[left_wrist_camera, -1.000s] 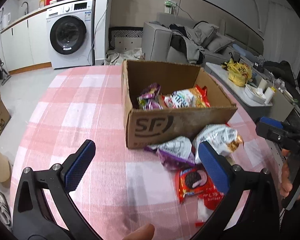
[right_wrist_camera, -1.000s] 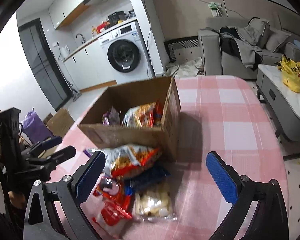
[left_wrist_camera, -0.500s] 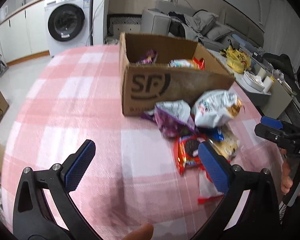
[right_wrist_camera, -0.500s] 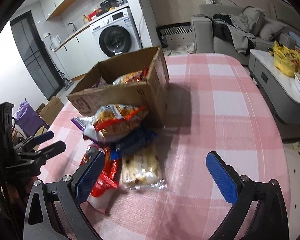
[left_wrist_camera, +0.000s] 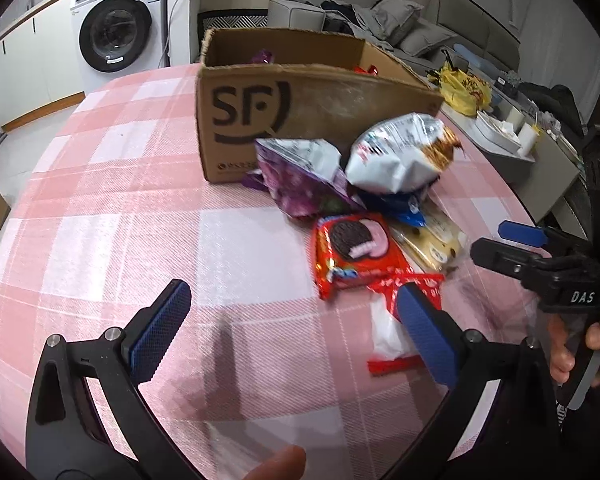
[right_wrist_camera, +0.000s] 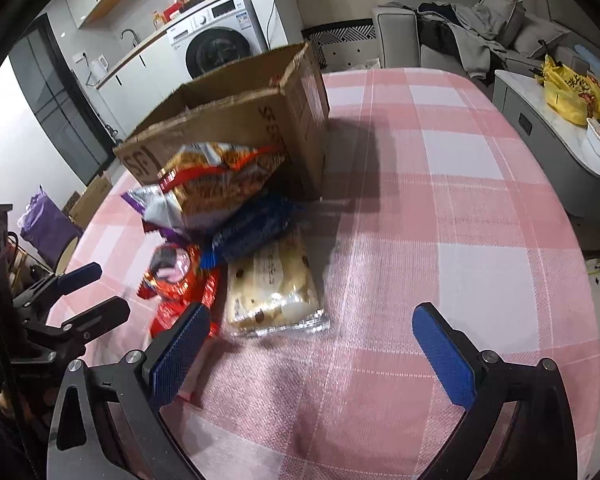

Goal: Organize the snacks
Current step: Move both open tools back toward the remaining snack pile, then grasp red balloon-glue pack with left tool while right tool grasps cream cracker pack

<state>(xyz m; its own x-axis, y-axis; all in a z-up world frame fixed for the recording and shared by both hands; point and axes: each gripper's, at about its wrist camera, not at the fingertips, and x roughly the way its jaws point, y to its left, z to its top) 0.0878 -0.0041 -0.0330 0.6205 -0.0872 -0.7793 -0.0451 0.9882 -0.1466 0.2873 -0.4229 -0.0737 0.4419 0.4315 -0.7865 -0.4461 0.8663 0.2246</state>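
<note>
A brown cardboard box [left_wrist_camera: 300, 96] marked SF stands on the pink checked table [left_wrist_camera: 140, 220], with snack packs inside. In front of it lies a pile: a purple bag [left_wrist_camera: 300, 172], a white chip bag [left_wrist_camera: 400, 152], a red Oreo pack [left_wrist_camera: 352, 248], a blue pack [right_wrist_camera: 256, 228] and a clear bread pack [right_wrist_camera: 276, 288]. My left gripper [left_wrist_camera: 296, 332] is open and empty, low over the table just before the Oreo pack. My right gripper [right_wrist_camera: 312, 352] is open and empty, just before the bread pack.
A red and white wrapper [left_wrist_camera: 388, 332] lies by my left gripper's right finger. A washing machine [left_wrist_camera: 116, 32] and a grey sofa [left_wrist_camera: 380, 20] stand beyond the table. A low side table [right_wrist_camera: 560, 128] with a yellow bag is on the right.
Both grippers have dropped lower and moved in toward the snack pile, so the box and packs look larger. Both stay open and empty.
</note>
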